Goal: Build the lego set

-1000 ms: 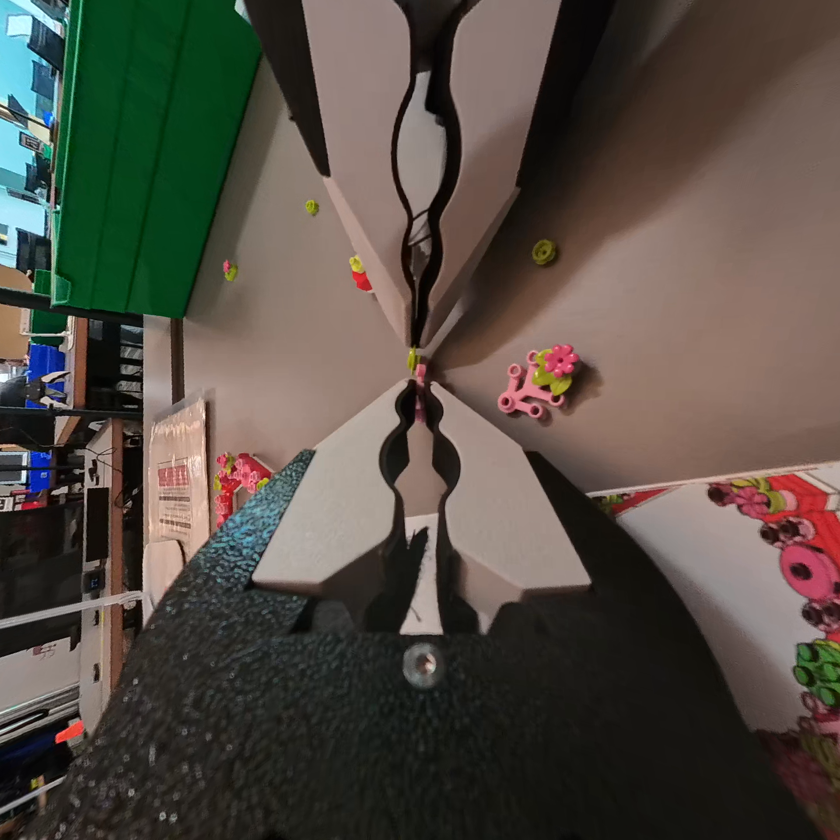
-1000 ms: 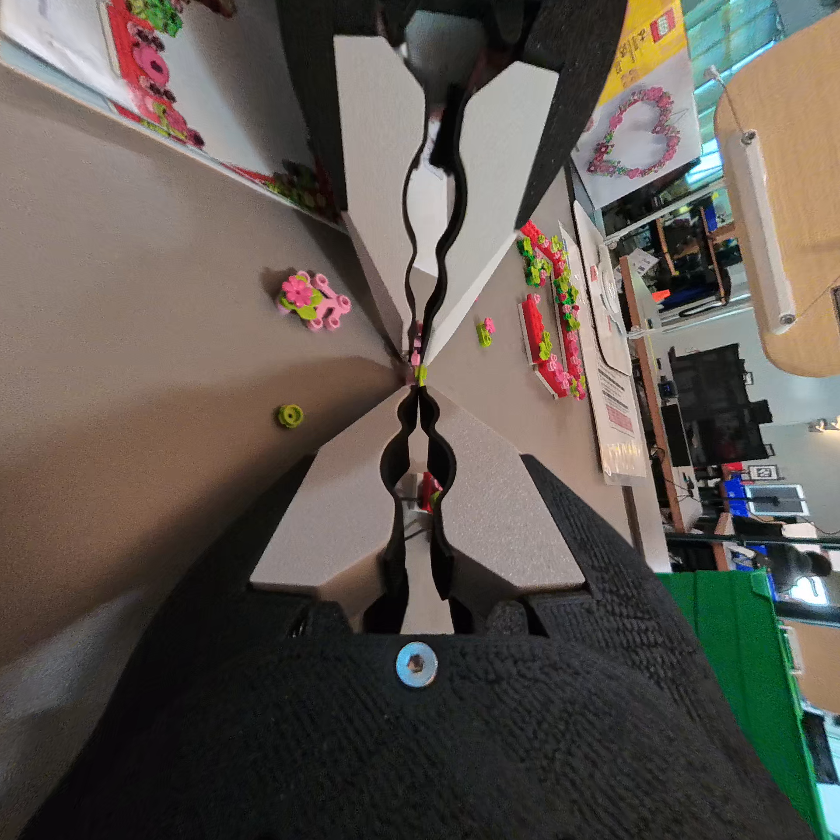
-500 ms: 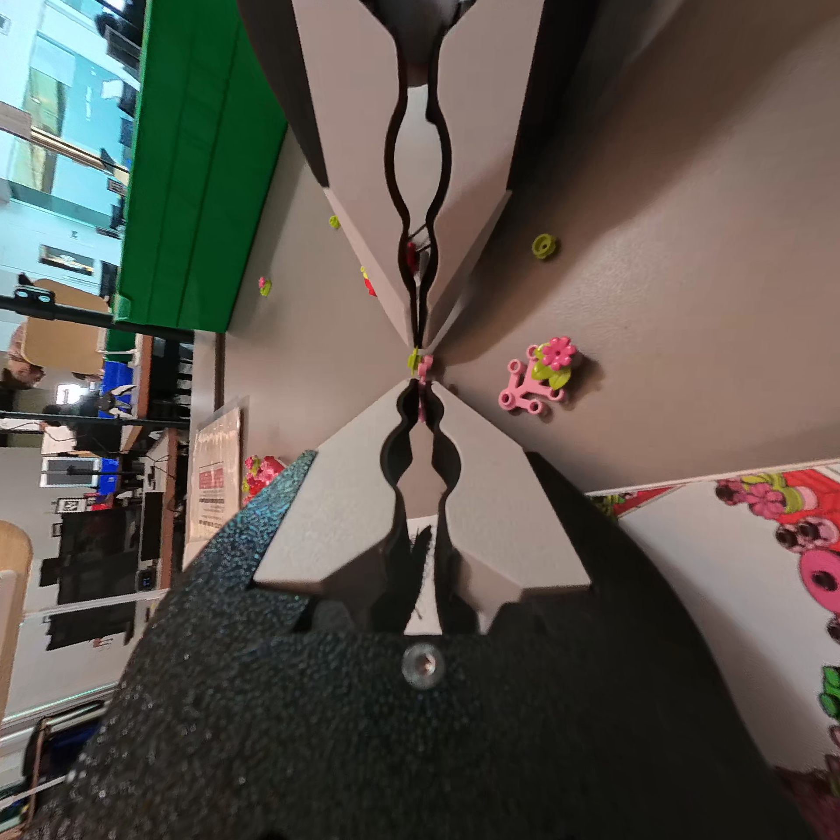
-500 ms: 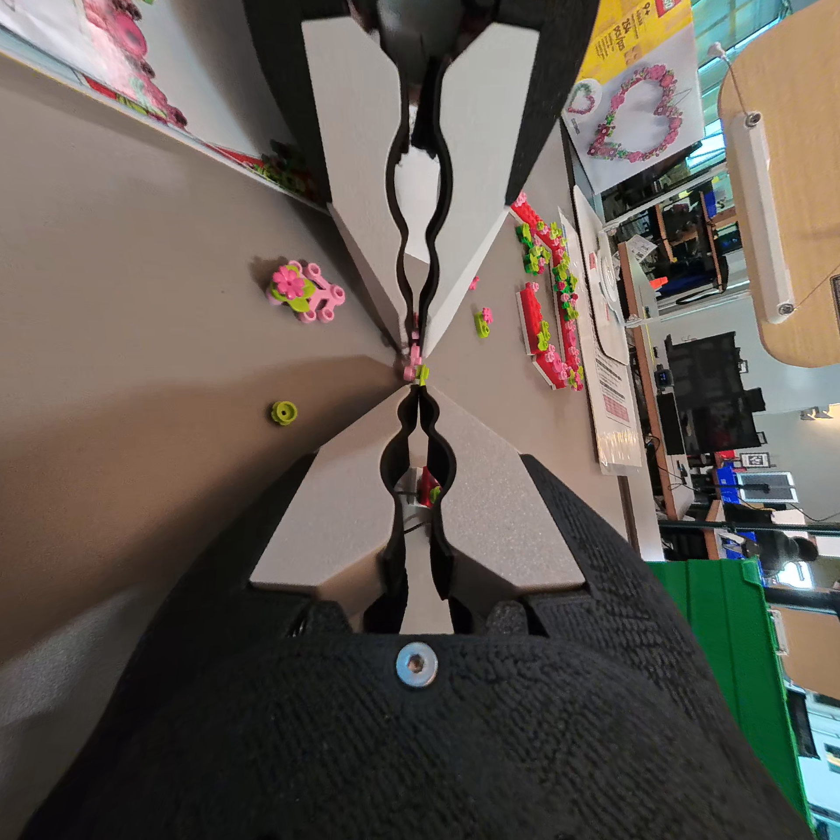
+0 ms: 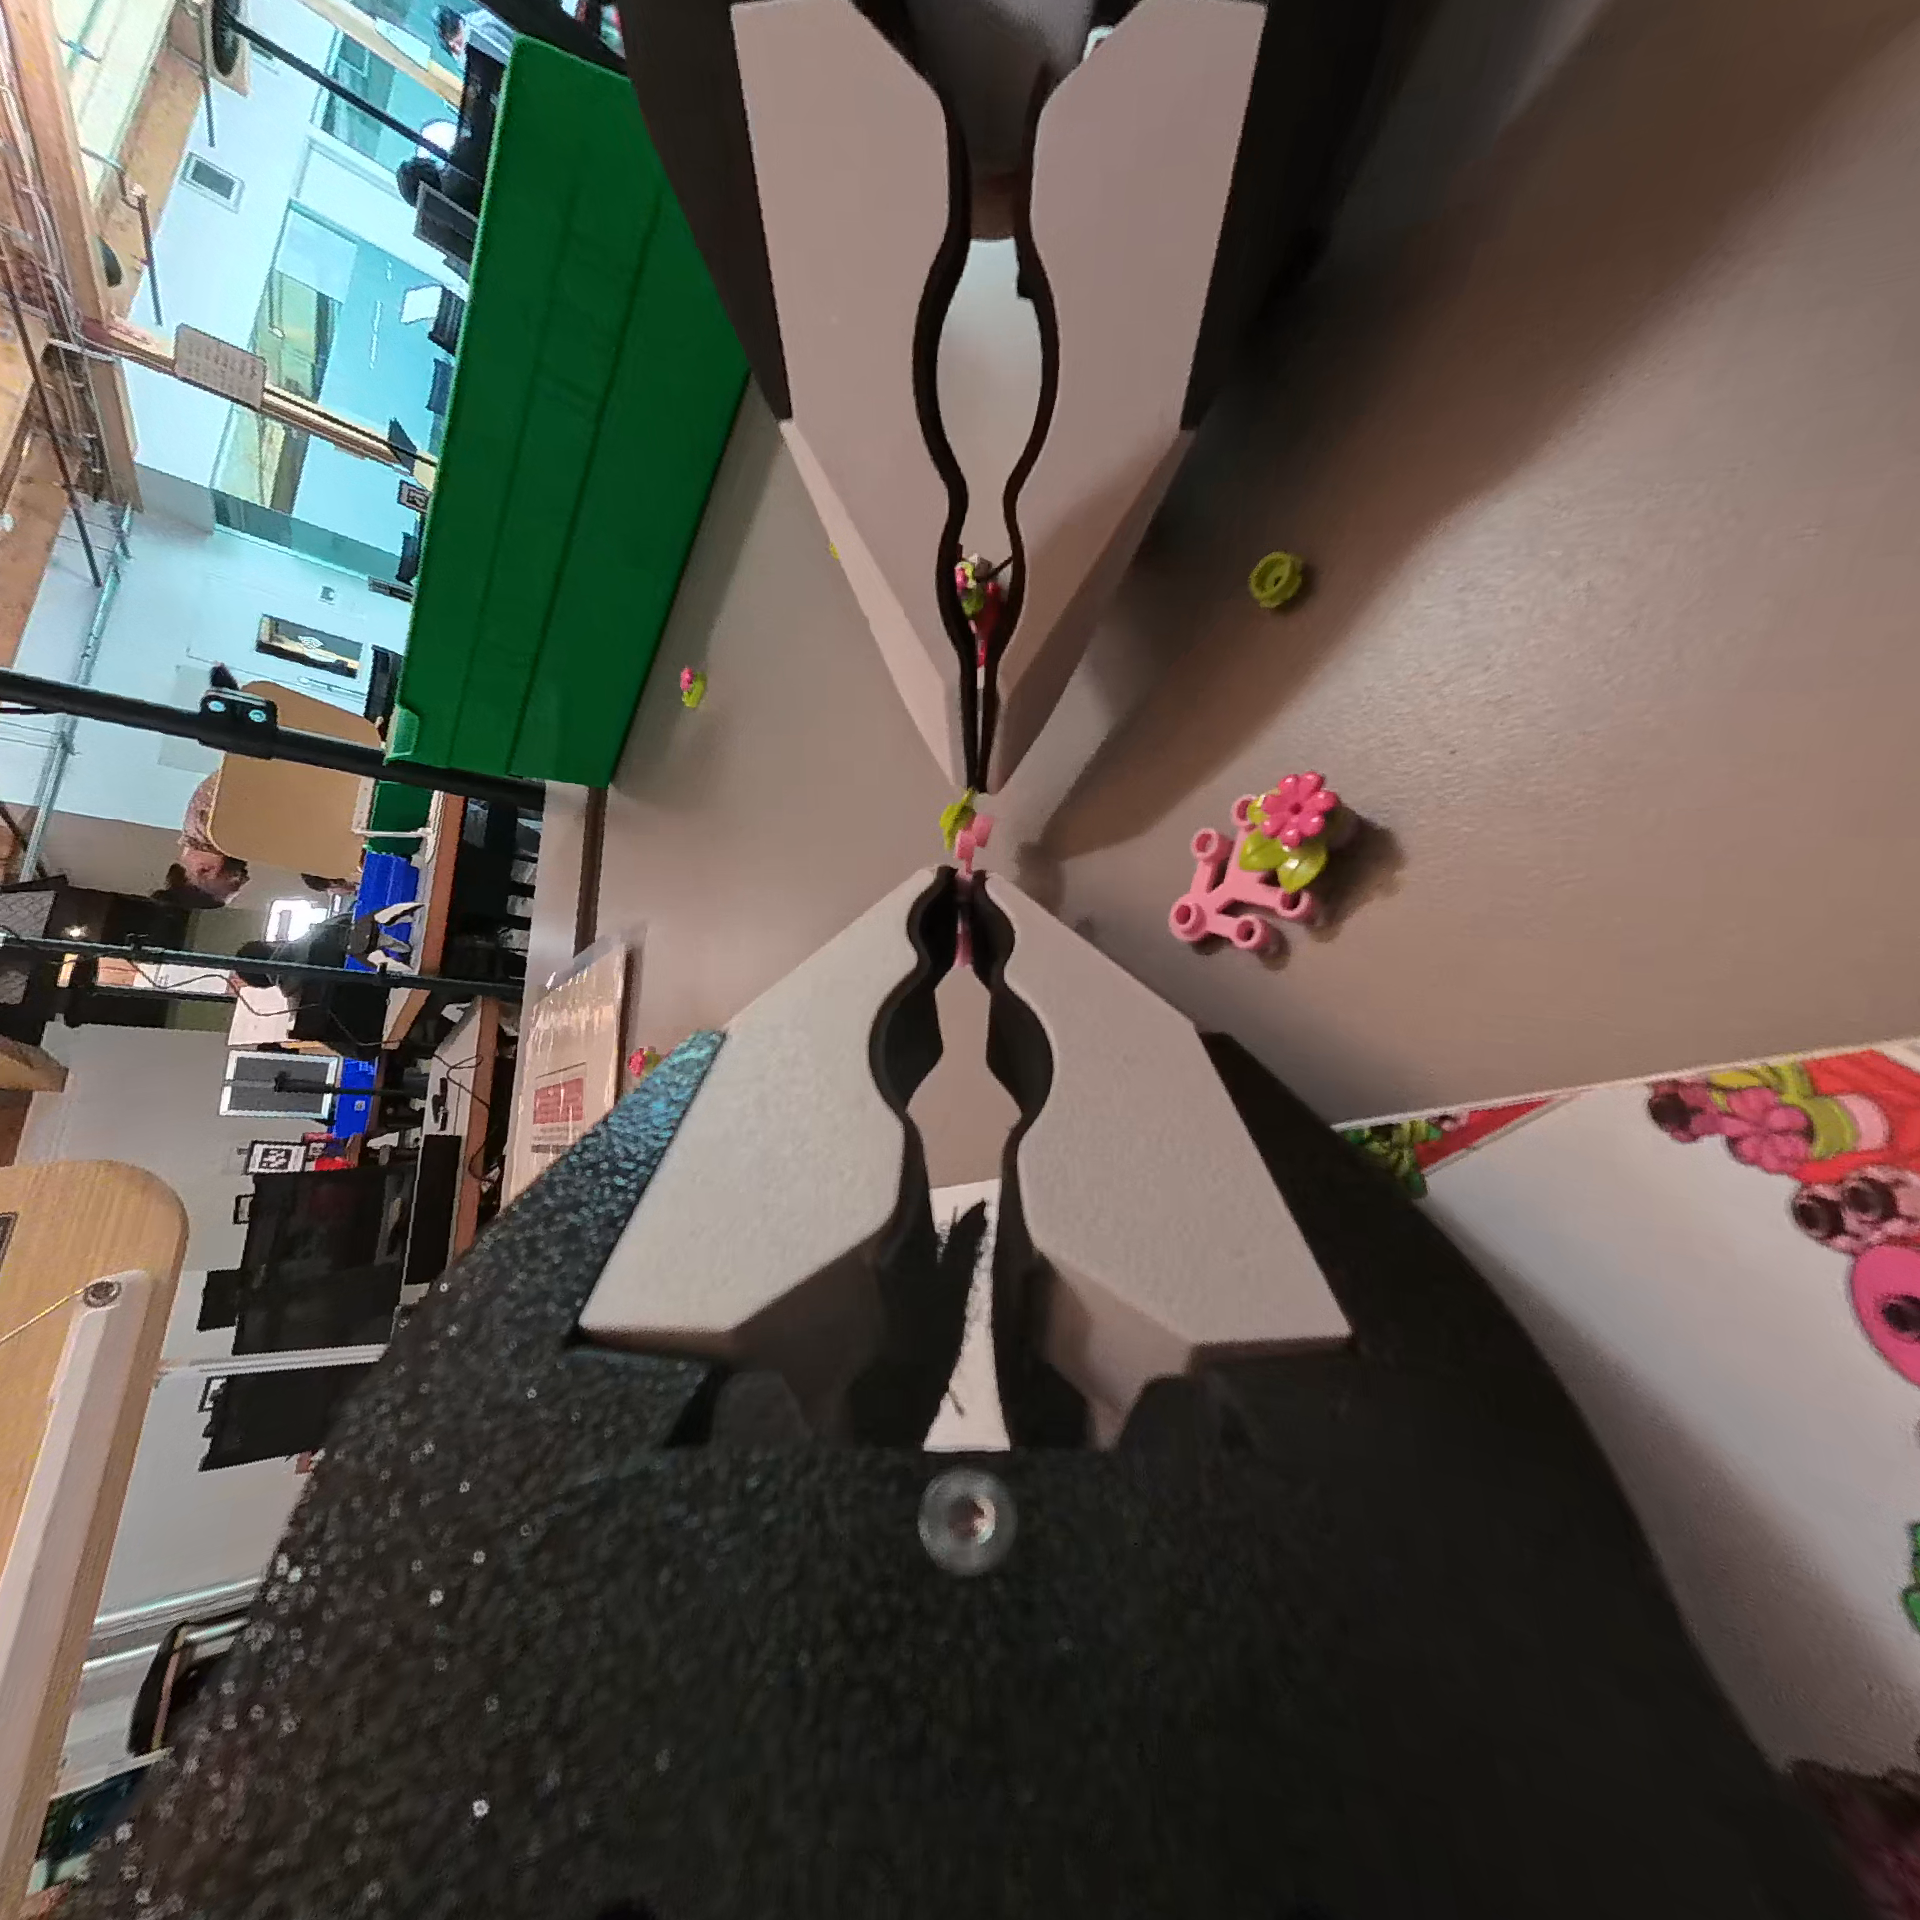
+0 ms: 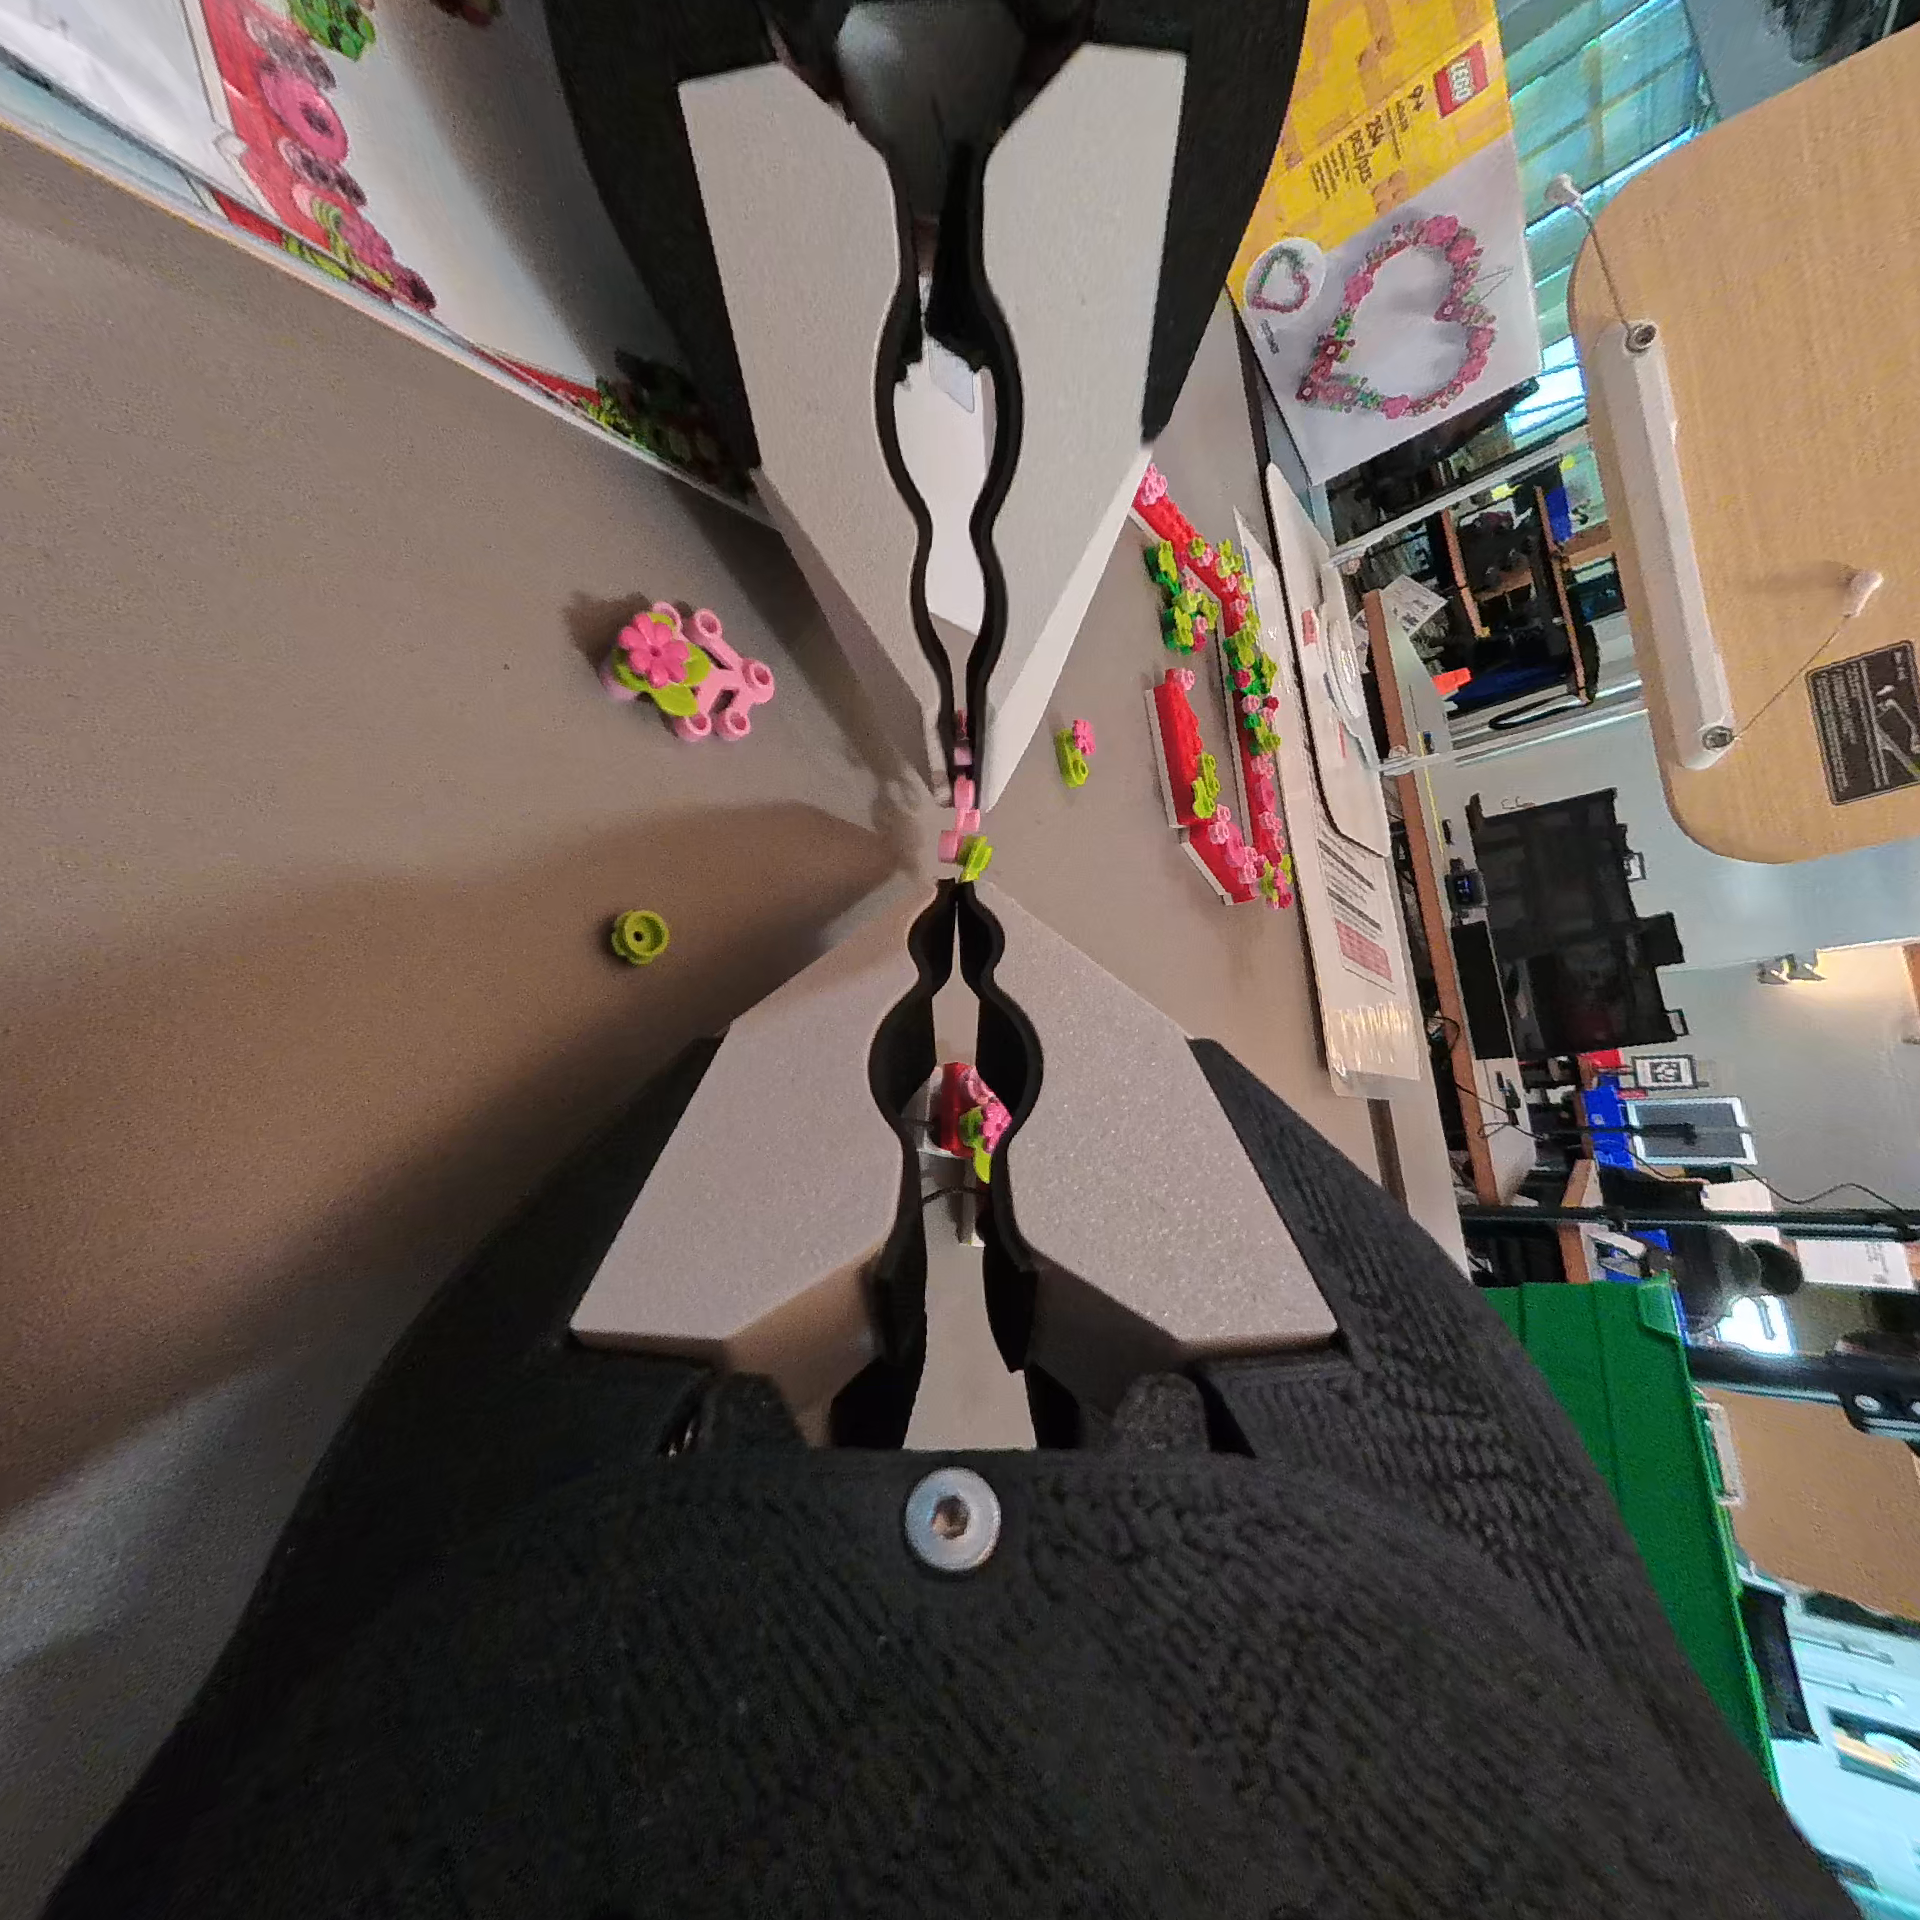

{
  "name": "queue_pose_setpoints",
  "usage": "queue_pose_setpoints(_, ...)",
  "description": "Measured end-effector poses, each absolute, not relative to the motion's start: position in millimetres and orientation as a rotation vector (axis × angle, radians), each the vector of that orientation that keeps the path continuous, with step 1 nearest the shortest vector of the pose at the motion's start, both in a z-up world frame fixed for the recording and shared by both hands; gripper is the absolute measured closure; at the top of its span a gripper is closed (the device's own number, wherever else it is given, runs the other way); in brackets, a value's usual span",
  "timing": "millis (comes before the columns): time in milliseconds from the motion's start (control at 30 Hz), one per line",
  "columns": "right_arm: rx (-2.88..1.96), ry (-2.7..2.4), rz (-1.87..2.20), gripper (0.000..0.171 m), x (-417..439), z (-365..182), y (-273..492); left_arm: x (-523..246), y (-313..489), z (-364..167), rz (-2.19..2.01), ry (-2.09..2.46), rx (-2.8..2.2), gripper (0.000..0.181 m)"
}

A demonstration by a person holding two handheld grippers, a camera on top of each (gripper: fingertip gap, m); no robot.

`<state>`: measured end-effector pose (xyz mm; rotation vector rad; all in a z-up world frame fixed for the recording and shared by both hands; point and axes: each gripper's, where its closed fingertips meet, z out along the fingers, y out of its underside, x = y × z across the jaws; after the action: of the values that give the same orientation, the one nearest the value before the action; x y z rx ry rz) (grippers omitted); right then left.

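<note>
My two grippers meet tip to tip above the brown table (image 5: 1558,675). My left gripper (image 5: 966,888) is shut on a small pink piece (image 5: 977,831). My right gripper (image 6: 956,896) is shut on a small lime green piece (image 6: 974,857). The two pieces touch between the tips; whether they are joined I cannot tell. In the left wrist view the lime piece (image 5: 958,816) sits at the right gripper's tip. In the right wrist view the pink piece (image 6: 956,821) sticks out of the left gripper's fingers (image 6: 1039,675).
A pink plate with a flower (image 5: 1262,873) (image 6: 681,670) and a lime round stud (image 5: 1278,579) (image 6: 639,935) lie on the table. The instruction booklet (image 5: 1662,1299) (image 6: 208,104), a red partly built heart (image 6: 1216,727), a loose lime-pink piece (image 6: 1073,750) and a green bin (image 5: 561,416) lie around. Less than 4 cm separates the two grippers' tips.
Both grippers stay shut and tip to tip. The gap between the tips has widened slightly, so more of the pink and lime pieces shows. Both views have swung a little.
</note>
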<state>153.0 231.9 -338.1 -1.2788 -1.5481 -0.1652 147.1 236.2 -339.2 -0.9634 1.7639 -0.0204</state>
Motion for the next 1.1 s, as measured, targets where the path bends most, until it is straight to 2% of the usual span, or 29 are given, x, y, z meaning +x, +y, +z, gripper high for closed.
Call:
queue_pose_setpoints(433, -1.210, -1.598, -0.215, 0.171, 151.7, -339.0, 227.5, 146.9, 231.9, -336.3, 0.113, 1.790, -0.801, 0.181)
queue_pose_setpoints(833, -0.961, -1.737, -0.555, 0.171, 155.5, -338.6, 225.9, 151.1, 227.5, -335.0, 0.216, 1.815, -0.656, 0.181)
queue_pose_setpoints(1100, -0.988, -1.725, -0.510, 0.171, 155.9, -337.2, 225.2, 151.6, 227.6, -333.4, 0.187, 1.801, -0.671, 0.181)
